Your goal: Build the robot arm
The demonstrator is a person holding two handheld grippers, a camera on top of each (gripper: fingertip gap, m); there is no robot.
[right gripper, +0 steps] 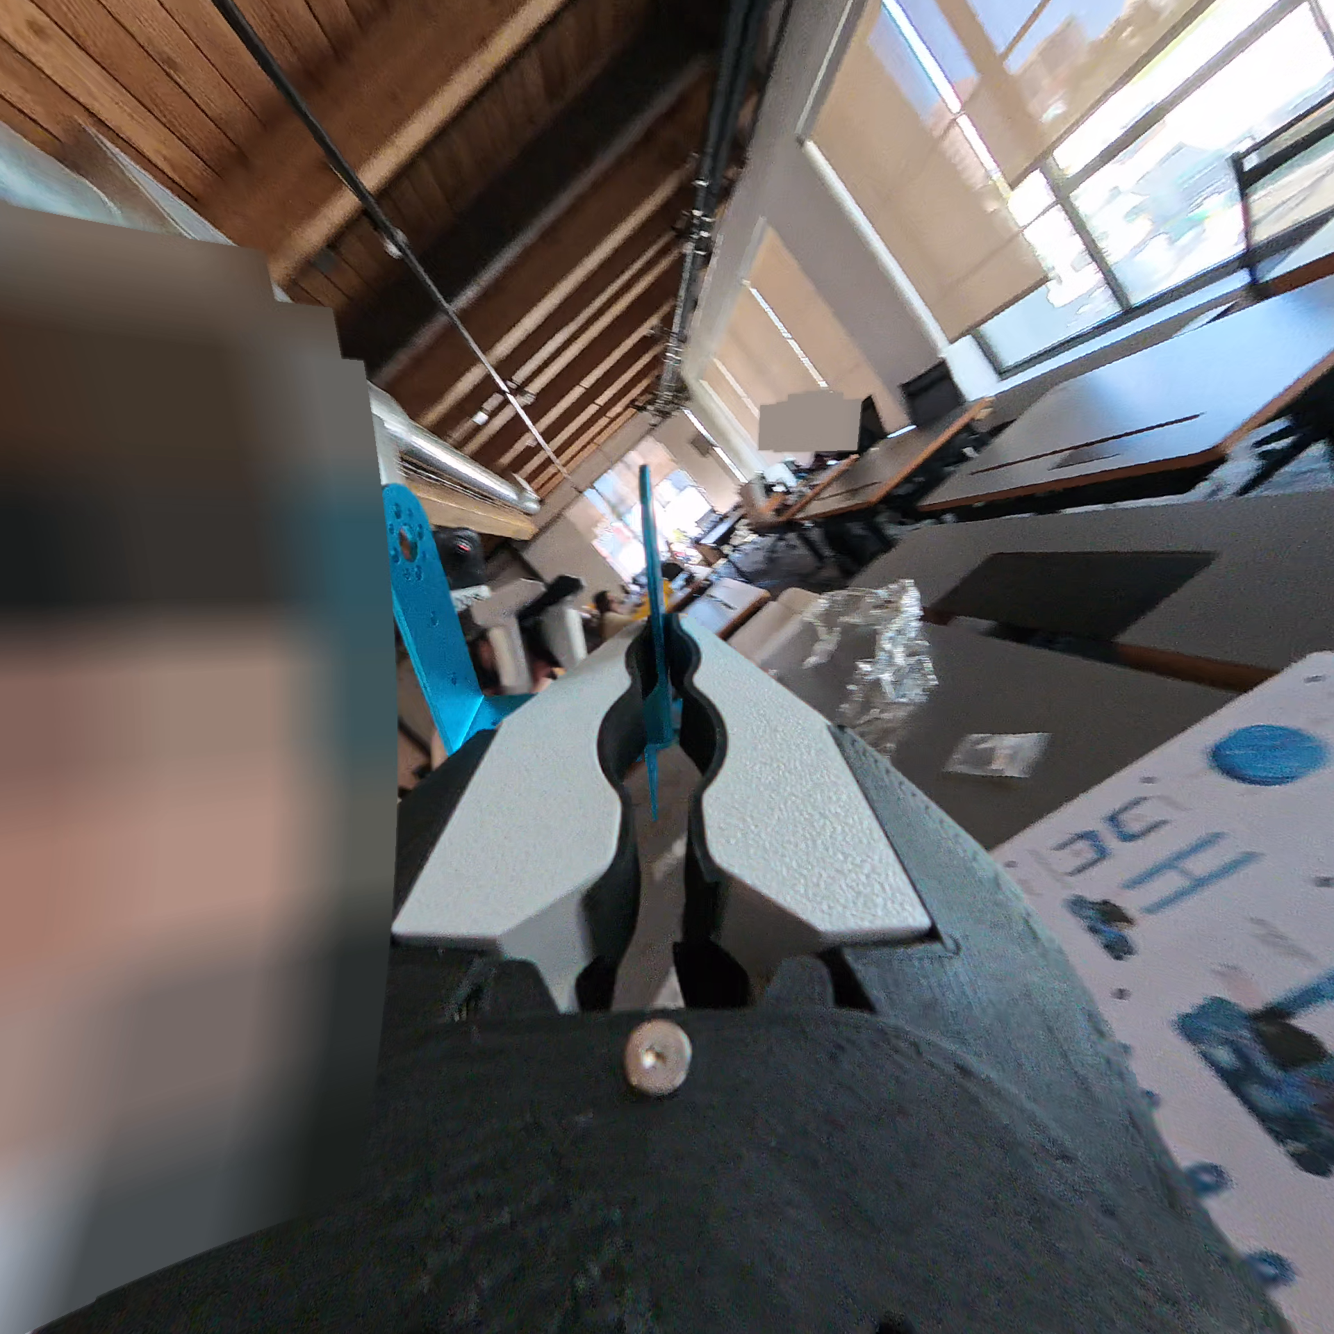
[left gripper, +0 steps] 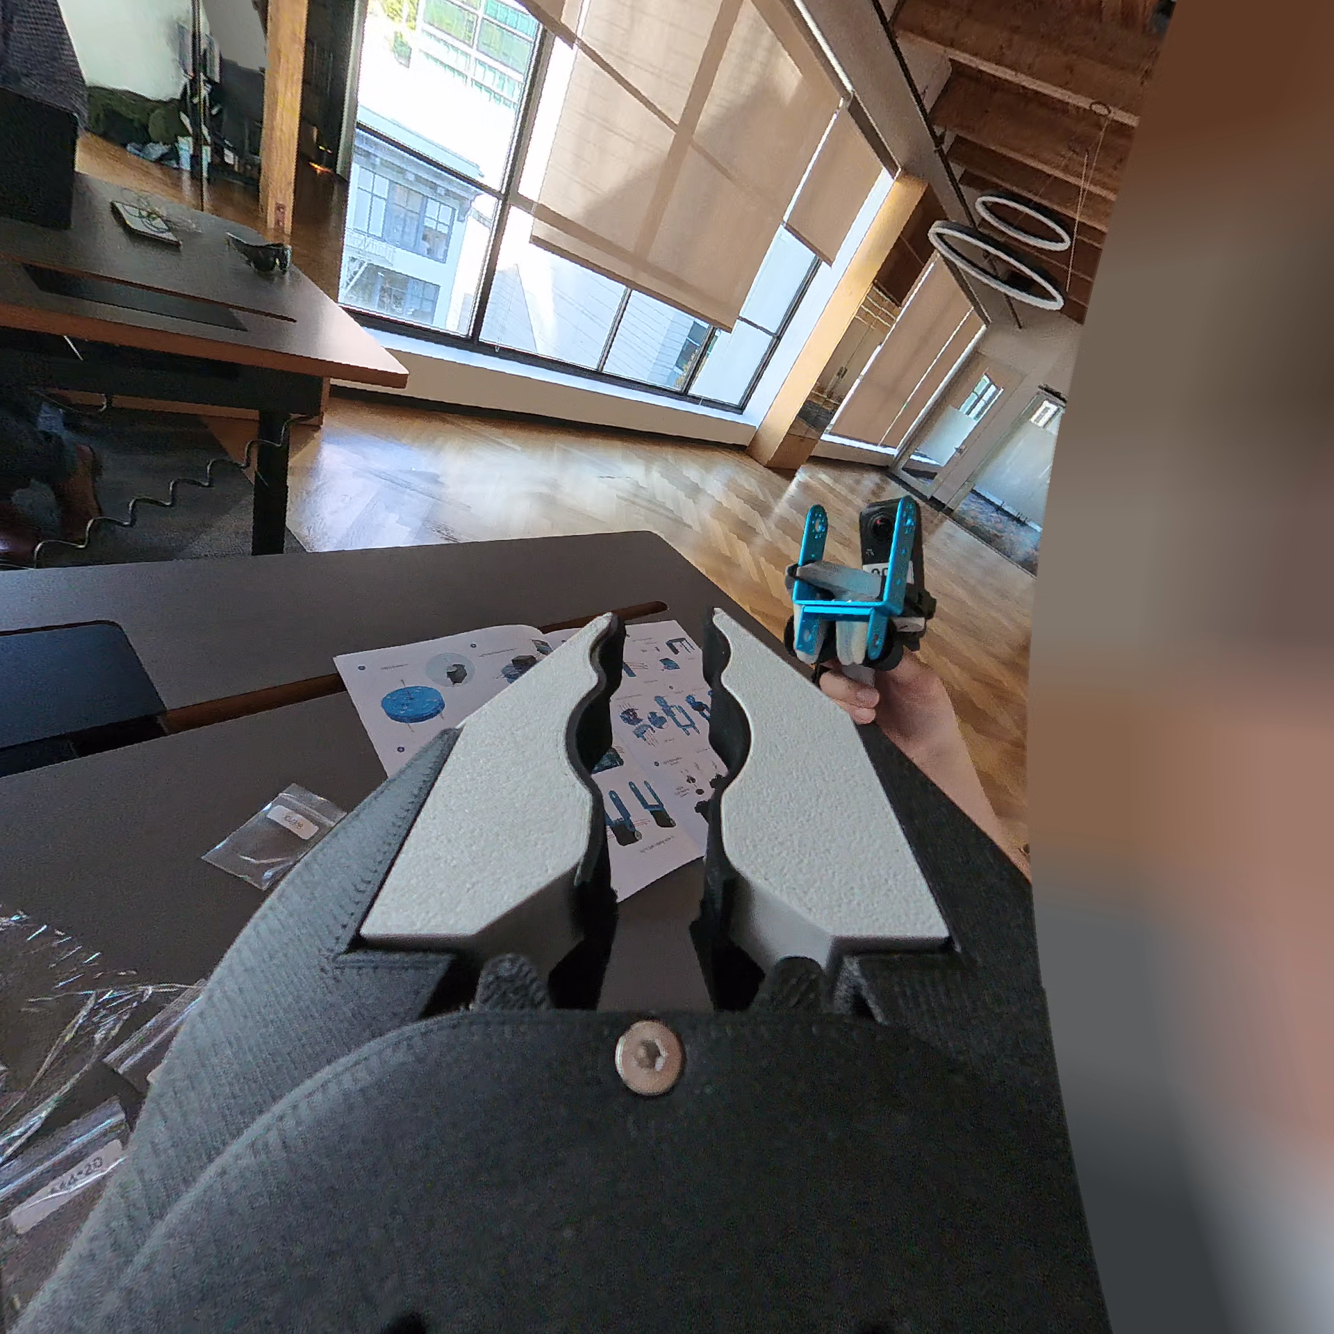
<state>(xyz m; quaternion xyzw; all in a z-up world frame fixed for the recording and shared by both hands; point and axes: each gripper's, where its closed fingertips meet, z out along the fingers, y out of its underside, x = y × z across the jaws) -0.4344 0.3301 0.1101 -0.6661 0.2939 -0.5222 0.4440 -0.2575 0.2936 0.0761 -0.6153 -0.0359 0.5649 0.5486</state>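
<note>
The right gripper (right gripper: pixel 660 693) is clamping its fingers on a blue perforated U-shaped metal bracket (left gripper: pixel 852 577), raised beyond the dark desk's (left gripper: pixel 216 722) far right corner. The left gripper (left gripper: pixel 664 628), fingers parted and empty, is hovering over a white printed instruction sheet (left gripper: pixel 404 693).

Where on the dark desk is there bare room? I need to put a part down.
Bare desk lies beyond the instruction sheet, toward the far edge, and between the sheet and the small zip bag. The near left corner is crowded with crinkled clear bags. The left gripper hangs open over the sheet; the right gripper holds a blue metal bracket off the desk's right edge.
</note>
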